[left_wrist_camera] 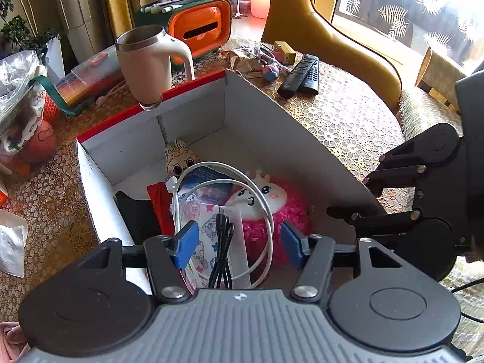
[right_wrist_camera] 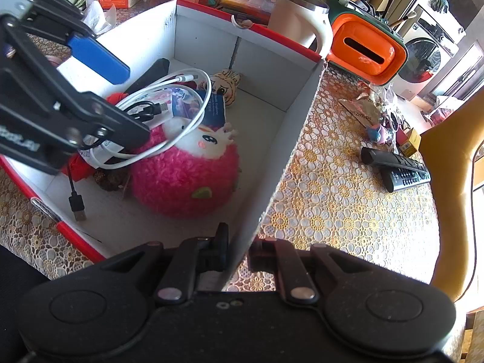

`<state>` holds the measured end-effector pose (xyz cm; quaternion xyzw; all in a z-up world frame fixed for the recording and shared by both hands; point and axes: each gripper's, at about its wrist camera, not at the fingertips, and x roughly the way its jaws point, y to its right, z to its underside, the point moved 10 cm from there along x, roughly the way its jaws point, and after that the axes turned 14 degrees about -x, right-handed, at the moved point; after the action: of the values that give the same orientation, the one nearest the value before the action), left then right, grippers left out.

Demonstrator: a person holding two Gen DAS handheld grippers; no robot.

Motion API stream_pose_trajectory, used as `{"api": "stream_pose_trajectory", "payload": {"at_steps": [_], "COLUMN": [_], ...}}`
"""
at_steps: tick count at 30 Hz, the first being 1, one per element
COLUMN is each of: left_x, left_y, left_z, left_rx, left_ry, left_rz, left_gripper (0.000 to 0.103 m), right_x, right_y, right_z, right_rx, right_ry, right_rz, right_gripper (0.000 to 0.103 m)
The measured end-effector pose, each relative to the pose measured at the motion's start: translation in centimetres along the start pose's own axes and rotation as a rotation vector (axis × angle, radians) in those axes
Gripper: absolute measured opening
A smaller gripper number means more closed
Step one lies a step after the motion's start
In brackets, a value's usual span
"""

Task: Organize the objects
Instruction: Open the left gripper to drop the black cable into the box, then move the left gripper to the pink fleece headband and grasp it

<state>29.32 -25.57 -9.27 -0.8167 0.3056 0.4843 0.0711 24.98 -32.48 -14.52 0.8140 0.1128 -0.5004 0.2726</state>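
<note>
- Nearest, the left gripper [left_wrist_camera: 239, 242] hangs over the white box [left_wrist_camera: 187, 127] with its blue pads spread apart and pressing on nothing; the black cable [left_wrist_camera: 222, 254] and the loop of white cable [left_wrist_camera: 266, 211] lie between and under them, inside the box.
- The right gripper [right_wrist_camera: 239, 254] is pinched together on the box's near side wall, one finger inside and one outside; I judge it is steadying the box.
- Risk: the white loop passes close by the left pads; lifting away could snag it and drag the cable pile back out; a tug could also shift the box if the right pinch slips off the thin wall.
- The black cable is folded into a narrow bundle; its long axis runs from the left gripper toward the far wall, small plug end pointing away; in the right wrist view its other plug [right_wrist_camera: 77, 207] lies on the box floor.
- Beside it rests the pink plush [right_wrist_camera: 184, 175], face up.
- Farther off on the table stand the mug [left_wrist_camera: 145, 66] at the box's far rim, the orange case [left_wrist_camera: 196, 27] and two remotes [left_wrist_camera: 301, 75], still outside the box.
</note>
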Motion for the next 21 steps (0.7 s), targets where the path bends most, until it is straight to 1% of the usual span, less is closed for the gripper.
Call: {"api": "stream_pose_trajectory", "payload": {"at_steps": [4,7,11,14,18,20,21], "left_x": [-2.5,-4.5,-7.0,-8.5,-10.4,-11.3,-11.7], "left_y": [-0.3,-0.9,-2.5,-4.2,-6.6,-7.9,-8.5], "left_z": [0.3,0.7,1.4,2.1,3.2,3.8,4.0], "left_rx": [-0.007,-0.014,-0.038,-0.064,-0.095,-0.110,-0.118], "left_ry": [0.028,0.050,0.079,0.094,0.111,0.122,0.126], "left_rz": [0.027,0.038,0.040,0.028,0.007,-0.012,-0.019], "left_gripper": [0.060,0.067,0.069,0.073,0.075,0.081,0.082], "right_x": [0.0,-0.1,-0.1,-0.1,-0.1,-0.2,-0.2], "right_y": [0.0,-0.1,0.0,0.0,0.0,0.0,0.0], "right_z": [0.0,0.0,0.0,0.0,0.0,0.0,0.0], "right_rx": [-0.003,-0.004,-0.004,-0.005,-0.006,-0.009,-0.010], "right_ry": [0.000,0.000,0.001,0.001,-0.001,-0.003,-0.003], "right_rz": [0.003,0.004,0.004,0.004,0.005,0.006,0.006], "right_gripper": [0.011,0.011,0.011,0.011,0.011,0.011,0.011]}}
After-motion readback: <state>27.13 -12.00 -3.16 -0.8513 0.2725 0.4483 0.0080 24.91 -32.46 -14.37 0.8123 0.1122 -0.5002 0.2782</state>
